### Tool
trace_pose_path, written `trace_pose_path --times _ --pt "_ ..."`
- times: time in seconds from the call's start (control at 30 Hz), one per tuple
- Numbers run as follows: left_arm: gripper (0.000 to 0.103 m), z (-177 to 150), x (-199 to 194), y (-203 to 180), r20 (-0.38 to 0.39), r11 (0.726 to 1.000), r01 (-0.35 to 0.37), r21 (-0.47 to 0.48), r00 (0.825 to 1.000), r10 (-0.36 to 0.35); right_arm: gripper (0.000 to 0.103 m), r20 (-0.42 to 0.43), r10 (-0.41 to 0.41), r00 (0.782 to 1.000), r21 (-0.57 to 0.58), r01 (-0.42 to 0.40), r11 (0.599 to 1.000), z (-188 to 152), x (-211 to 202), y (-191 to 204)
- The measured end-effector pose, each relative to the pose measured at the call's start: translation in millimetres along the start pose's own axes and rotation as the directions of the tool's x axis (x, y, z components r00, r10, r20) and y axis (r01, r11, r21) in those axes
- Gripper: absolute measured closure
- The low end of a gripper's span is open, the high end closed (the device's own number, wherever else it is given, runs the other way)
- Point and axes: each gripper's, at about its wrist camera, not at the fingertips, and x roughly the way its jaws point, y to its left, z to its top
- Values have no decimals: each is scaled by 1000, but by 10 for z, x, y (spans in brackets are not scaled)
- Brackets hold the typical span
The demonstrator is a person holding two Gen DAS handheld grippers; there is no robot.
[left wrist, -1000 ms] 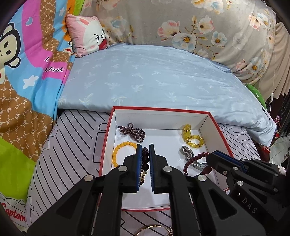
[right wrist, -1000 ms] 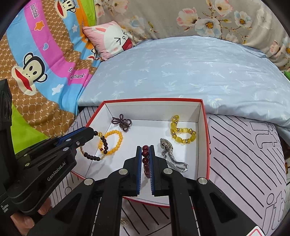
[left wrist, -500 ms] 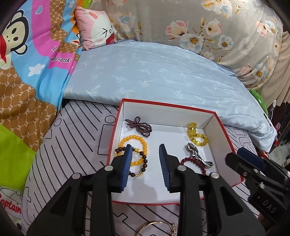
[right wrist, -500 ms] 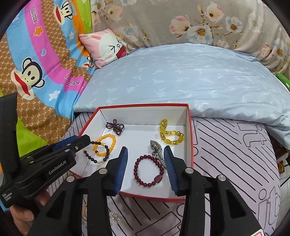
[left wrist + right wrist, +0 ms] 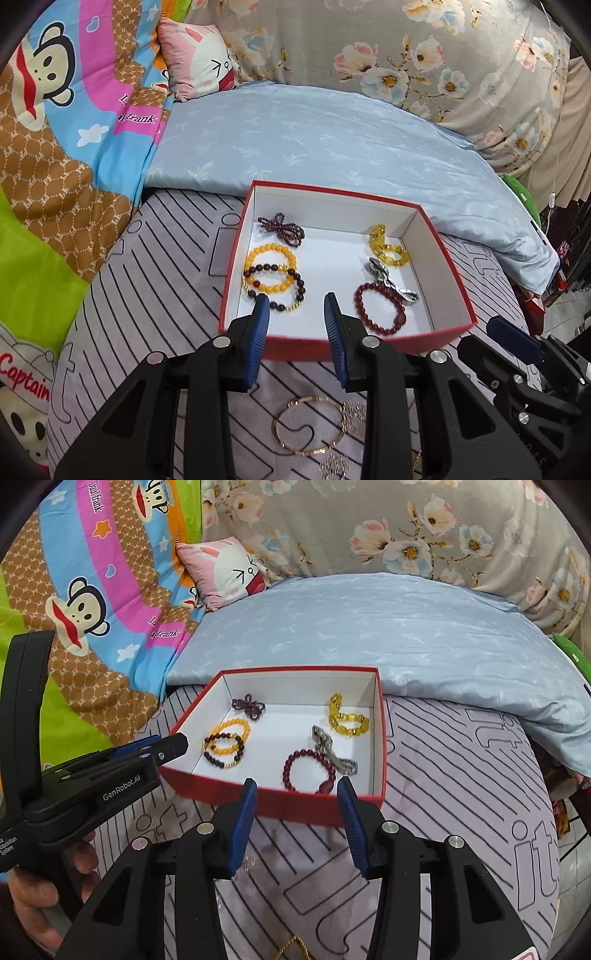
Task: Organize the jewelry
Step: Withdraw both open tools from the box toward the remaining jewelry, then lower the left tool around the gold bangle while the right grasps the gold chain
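I am holding my left gripper with its fingers spread apart and nothing between them, its tips hovering over the near wall of the red box. Just ahead of the left fingertip, the dark bead bracelet is lying inside, overlapping the orange bead bracelet. I am keeping my right gripper spread wide and holding nothing too; the red bead bracelet is resting on the box floor just beyond its tips, touching a silvery piece. A gold bangle is lying on the striped cover below my left gripper, beside what may be small sparkly earrings.
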Motion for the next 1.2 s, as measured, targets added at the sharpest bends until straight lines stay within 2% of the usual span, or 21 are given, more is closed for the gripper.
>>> trace_pose_path --times 0.27,0.43,0.7,0.77,0.9,0.97,1.0,1.2 --pt "74 -386 -270 170 -29 999 6 -32 1000 -7 59 -52 -13 999 20 15 1000 -444 -197 -102" --pt "74 -686 -354 286 -70 999 -7 -33 998 5 59 -100 -23 995 36 27 999 -788 -274 -171" --pt "73 -1066 -416 309 -125 999 -1 -40 992 -4 59 -144 -20 989 41 26 999 -1141 -396 -164" --pt "65 -1145 -435 294 -133 999 4 -40 991 -9 59 -153 -18 988 44 25 999 -1198 -411 -156" --pt "61 -1210 -439 235 -139 999 10 -30 990 -14 59 -164 -16 986 56 25 998 -1286 -429 -176" --pt "51 -1199 -423 190 -131 1000 11 -23 991 -13 59 -170 -15 985 64 26 998 -1310 -427 -196" --pt "49 -1185 -412 162 -124 1000 9 -16 992 -11 59 -172 -12 985 69 25 997 -1317 -426 -206" --pt "48 -1044 -161 -28 -112 998 24 52 994 -18 59 -162 -10 987 81 24 996 -1291 -450 -237"
